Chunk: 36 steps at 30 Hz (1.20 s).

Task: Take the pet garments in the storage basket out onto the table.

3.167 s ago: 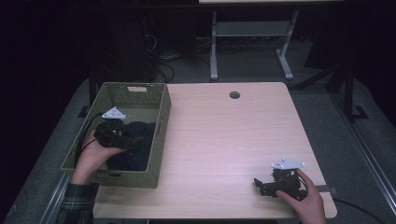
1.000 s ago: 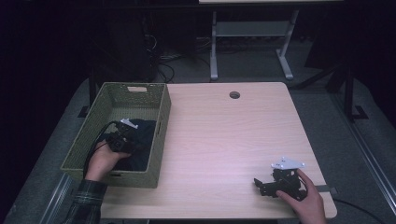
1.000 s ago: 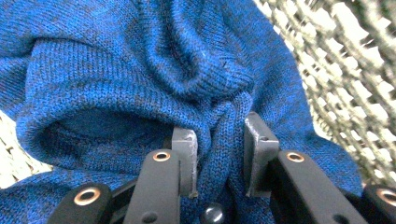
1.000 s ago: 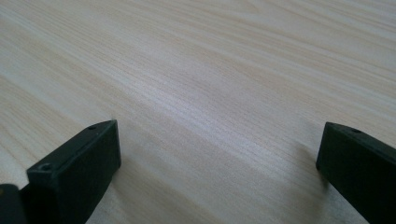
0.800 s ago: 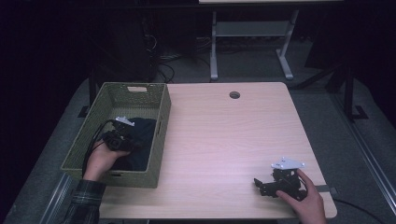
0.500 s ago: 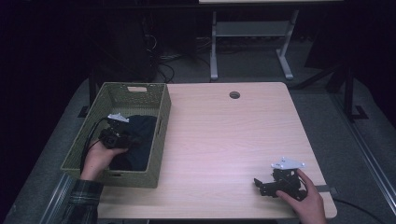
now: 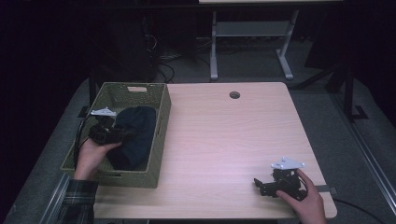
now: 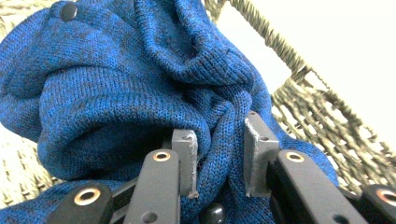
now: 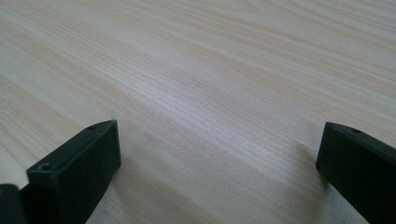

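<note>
A dark blue knit garment [image 7: 138, 128] lies bunched inside a green woven basket [image 7: 159, 140] at the table's left edge. My left gripper [image 7: 123, 135] reaches into the basket from its left side. In the left gripper view its jaws stand narrowly apart with a fold of the blue knit garment [image 8: 116, 93] pinched between the grey pads [image 8: 187, 158], so the left gripper [image 8: 219, 137] is shut on the cloth. My right gripper [image 7: 258, 183] rests on the wooden table [image 7: 224, 140] near the front right corner, held by a hand. The right gripper [image 9: 219, 140] is wide open over bare table [image 9: 210, 70].
The basket's woven wall [image 8: 317, 112] rises just beyond the garment in the left gripper view. A round cable hole [image 7: 234, 94] sits at the table's far edge. A grey metal stand [image 7: 247, 42] is on the floor behind the table.
The left hand and gripper have shifted slightly left and farther back inside the basket. The right gripper has not moved.
</note>
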### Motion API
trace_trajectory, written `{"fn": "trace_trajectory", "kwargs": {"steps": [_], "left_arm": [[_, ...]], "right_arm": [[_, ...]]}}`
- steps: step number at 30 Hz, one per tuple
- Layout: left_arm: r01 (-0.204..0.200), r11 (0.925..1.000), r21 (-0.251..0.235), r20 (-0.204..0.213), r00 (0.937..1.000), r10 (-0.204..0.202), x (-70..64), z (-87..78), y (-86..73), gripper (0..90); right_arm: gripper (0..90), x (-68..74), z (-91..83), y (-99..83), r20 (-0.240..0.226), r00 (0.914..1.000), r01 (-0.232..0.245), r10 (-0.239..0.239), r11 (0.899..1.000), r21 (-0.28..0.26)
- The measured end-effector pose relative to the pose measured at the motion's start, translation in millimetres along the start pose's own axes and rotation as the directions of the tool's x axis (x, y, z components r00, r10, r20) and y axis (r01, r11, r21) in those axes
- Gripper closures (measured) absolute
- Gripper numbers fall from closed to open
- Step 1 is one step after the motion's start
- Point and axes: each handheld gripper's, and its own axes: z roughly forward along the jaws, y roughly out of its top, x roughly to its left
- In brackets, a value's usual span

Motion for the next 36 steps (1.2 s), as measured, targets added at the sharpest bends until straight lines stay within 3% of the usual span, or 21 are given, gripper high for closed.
{"fn": "trace_trajectory", "kwargs": {"steps": [3, 11, 23, 36], "left_arm": [[0.017, 0.9984, -0.053, 0.014, 0.9998, -0.017, 1.2, -10.4, 1.9, 70.2], [0.011, 0.9901, -0.140, 0.038, 0.9993, -0.006, -0.2, -27.6, 8.1, 70.3], [-0.014, 0.9735, -0.228, 0.063, 0.9976, 0.029, -9.2, -47.6, 20.0, 70.4], [-0.053, 0.9435, -0.327, 0.113, 0.9890, 0.094, -28.1, -64.7, 43.3, 70.4]], "right_arm": [[0.0, -0.1, 0.0, 0.0, 0.000, 1.0000, 0.001, -0.001, 1.000, 0.000], [0.0, 0.0, 0.0, 0.0, 0.000, 1.0000, 0.000, 0.000, 1.000, 0.000], [0.0, -0.1, 0.1, 0.0, 0.000, 1.0000, 0.001, -0.001, 1.000, 0.000], [0.0, -0.3, 0.1, 0.2, -0.001, 1.0000, 0.002, -0.002, 1.000, 0.001]]}}
